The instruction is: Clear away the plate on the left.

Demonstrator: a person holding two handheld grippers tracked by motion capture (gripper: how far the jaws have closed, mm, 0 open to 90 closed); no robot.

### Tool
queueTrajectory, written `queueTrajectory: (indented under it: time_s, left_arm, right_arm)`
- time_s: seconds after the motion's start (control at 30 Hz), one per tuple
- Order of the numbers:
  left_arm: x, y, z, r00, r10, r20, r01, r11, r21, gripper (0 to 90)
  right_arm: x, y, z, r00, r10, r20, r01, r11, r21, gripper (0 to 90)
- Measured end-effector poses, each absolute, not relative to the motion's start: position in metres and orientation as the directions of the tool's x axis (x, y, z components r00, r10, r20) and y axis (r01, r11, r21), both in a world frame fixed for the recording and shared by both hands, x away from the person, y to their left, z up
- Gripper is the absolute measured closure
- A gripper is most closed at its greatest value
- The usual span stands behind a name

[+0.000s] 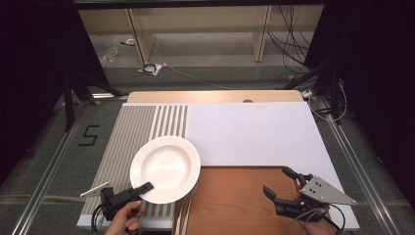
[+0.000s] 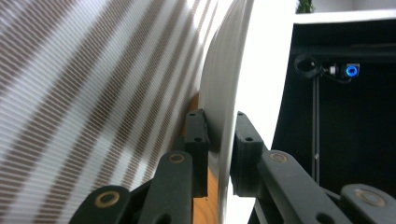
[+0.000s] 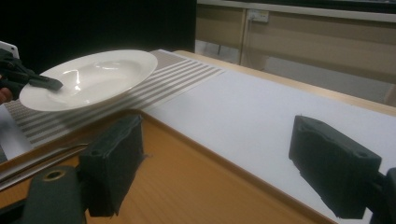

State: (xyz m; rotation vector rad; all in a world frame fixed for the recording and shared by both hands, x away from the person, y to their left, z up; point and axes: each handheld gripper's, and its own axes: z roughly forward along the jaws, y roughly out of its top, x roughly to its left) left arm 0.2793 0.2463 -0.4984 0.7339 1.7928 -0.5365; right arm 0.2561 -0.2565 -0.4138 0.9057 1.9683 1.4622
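A white deep plate (image 1: 165,169) hangs a little above the striped mat (image 1: 128,133) at the table's left. My left gripper (image 1: 142,188) is shut on its near rim. In the left gripper view the two black pads (image 2: 197,135) pinch the plate's rim (image 2: 224,116) edge-on. From the right gripper view the plate (image 3: 88,78) is tilted above the mat, with the left gripper's jaw (image 3: 44,83) lying on its rim. My right gripper (image 1: 280,182) stands open over the brown wooden board (image 1: 235,200), nothing between its pads (image 3: 114,163).
A white sheet (image 1: 249,132) covers the table's far right half. Metal cutlery (image 1: 185,208) lies along the left edge of the wooden board, beside the mat. The table's edges drop to a grey floor with rails on both sides.
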Motion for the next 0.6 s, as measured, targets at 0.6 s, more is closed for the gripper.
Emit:
queueTrajectory:
  time_s: [0.6]
  left_arm:
    - [0.283, 0.211, -0.493, -0.176, 0.260, -0.949, 0.796, 0.605, 0.018, 79.1]
  right_arm:
    - [0.256, -0.257, -0.414, -0.638, 0.769, -0.018, 0.206, 0.193, 0.959, 18.7]
